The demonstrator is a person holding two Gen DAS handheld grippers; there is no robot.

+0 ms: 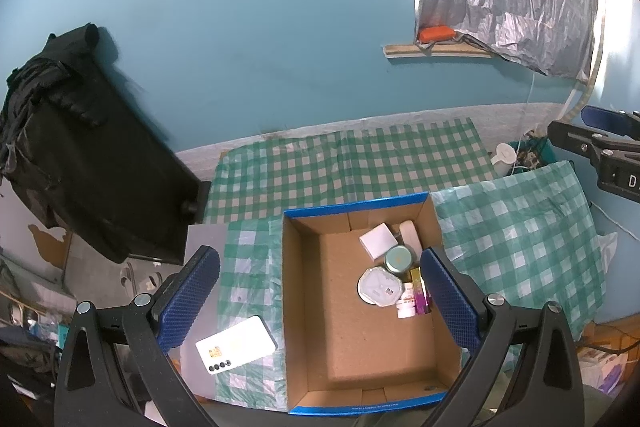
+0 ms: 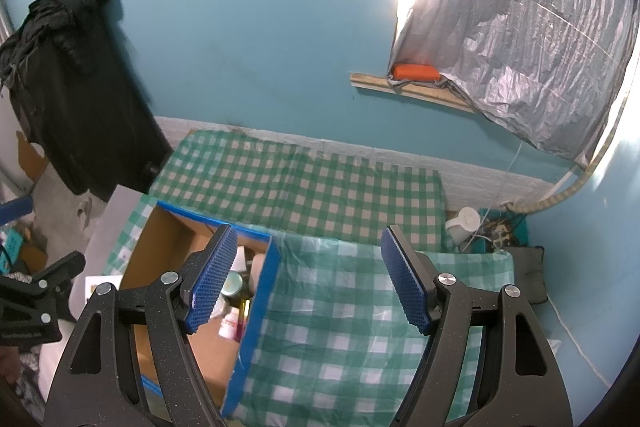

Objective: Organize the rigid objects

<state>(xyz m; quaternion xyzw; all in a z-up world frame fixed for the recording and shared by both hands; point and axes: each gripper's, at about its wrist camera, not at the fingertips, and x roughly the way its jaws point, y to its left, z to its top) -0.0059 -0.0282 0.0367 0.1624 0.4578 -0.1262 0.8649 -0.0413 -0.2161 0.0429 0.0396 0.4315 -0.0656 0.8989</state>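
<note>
Both hand-held grippers gape wide, empty: left hand-held gripper [image 1: 320, 307] over the cardboard box [image 1: 304, 307] (small items corralled inside); white phone [image 1: 236, 345] lies outside, likely next; right hand-held gripper [image 2: 308, 279] waits aside.

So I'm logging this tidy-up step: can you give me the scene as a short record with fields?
container: cardboard box, blue rim, open top
inside box: white box, round tin, octagonal lid, small bottle, all by the right wall
outside box: white phone, left of it
surface: green checked cloth
left hand-held gripper: open, empty
right hand-held gripper: open, empty
</note>
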